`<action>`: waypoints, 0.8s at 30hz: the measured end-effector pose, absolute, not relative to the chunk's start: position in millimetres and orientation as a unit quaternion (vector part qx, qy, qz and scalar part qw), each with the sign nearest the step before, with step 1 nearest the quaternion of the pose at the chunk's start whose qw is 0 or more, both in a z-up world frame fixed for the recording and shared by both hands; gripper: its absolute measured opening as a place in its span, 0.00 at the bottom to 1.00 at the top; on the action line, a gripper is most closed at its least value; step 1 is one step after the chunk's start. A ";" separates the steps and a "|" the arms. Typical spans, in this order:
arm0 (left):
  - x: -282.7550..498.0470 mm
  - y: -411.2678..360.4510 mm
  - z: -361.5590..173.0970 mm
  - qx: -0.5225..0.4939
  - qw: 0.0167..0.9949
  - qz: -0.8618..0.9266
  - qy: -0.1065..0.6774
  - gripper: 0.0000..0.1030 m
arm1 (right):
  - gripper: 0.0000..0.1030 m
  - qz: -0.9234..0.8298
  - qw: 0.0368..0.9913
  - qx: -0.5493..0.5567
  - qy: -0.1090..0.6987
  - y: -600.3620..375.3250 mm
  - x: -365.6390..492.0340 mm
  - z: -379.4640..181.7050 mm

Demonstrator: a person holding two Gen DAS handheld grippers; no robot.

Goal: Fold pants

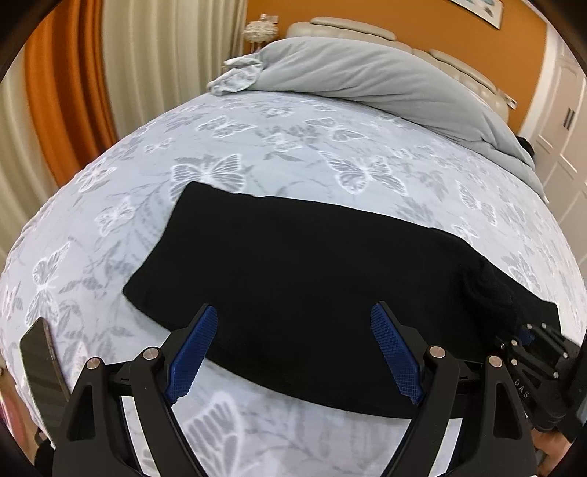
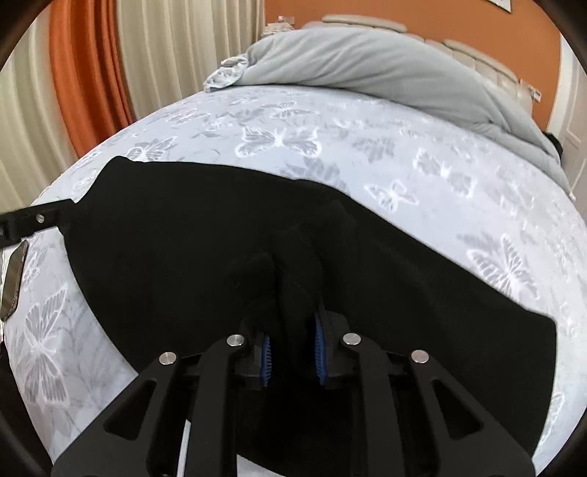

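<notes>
Black pants [image 1: 293, 264] lie flat across a bed with a pale butterfly-print cover [image 1: 256, 146]. My left gripper [image 1: 293, 315] is open, its blue pads spread wide just above the pants' near edge, holding nothing. My right gripper [image 2: 293, 304] is shut on a bunched fold of the black pants [image 2: 183, 238], cloth pinched between its blue pads. The right gripper also shows at the right edge of the left wrist view [image 1: 532, 352]. The left gripper's finger shows at the left edge of the right wrist view [image 2: 33, 220].
A grey duvet [image 1: 385, 80] is heaped at the head of the bed before a cream headboard [image 1: 348, 29]. Orange and cream curtains [image 1: 73, 73] hang at left. A dark phone [image 1: 40, 363] lies near the bed's left edge.
</notes>
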State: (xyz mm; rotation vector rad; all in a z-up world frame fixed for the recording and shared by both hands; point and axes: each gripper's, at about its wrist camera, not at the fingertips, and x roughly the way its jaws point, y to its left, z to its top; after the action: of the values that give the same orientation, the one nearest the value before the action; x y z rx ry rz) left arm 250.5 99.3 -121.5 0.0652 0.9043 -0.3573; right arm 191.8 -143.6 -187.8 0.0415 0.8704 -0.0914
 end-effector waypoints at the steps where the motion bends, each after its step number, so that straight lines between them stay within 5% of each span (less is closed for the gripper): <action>1: 250.0 96.6 -122.2 0.033 0.883 -0.174 0.435 0.81 | 0.24 -0.042 0.903 0.019 0.427 -143.6 194.1 -190.7; 6: 255.2 86.8 -133.6 0.027 0.864 -0.195 0.463 0.82 | 0.34 -0.018 0.894 0.014 0.448 -140.2 192.2 -197.0; 8: 262.2 97.1 -135.4 -0.004 0.852 -0.211 0.480 0.82 | 0.52 -0.013 0.903 0.030 0.429 -152.8 177.6 -166.8; 10: 268.2 115.4 -135.0 -0.031 0.853 -0.200 0.481 0.82 | 0.91 -0.042 0.918 0.049 0.391 -176.3 153.2 -136.3; 14: 291.6 178.1 -143.0 -0.113 0.846 -0.144 0.500 0.82 | 0.91 -0.126 0.915 0.116 0.364 -247.5 93.7 -119.1; 19: 314.8 243.4 -179.5 -0.243 0.795 -0.080 0.550 0.81 | 0.89 -0.227 0.818 0.315 0.423 -341.9 42.2 -190.0; 24: 323.0 244.4 -190.7 -0.266 0.790 -0.069 0.548 0.82 | 0.90 -0.184 0.793 0.376 0.443 -345.0 59.8 -228.9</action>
State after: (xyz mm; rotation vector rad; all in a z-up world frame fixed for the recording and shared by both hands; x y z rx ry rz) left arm 323.0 244.4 -190.7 -0.5720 1.1798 -0.1475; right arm 59.8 -345.0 -228.9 0.8084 0.9519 -0.3964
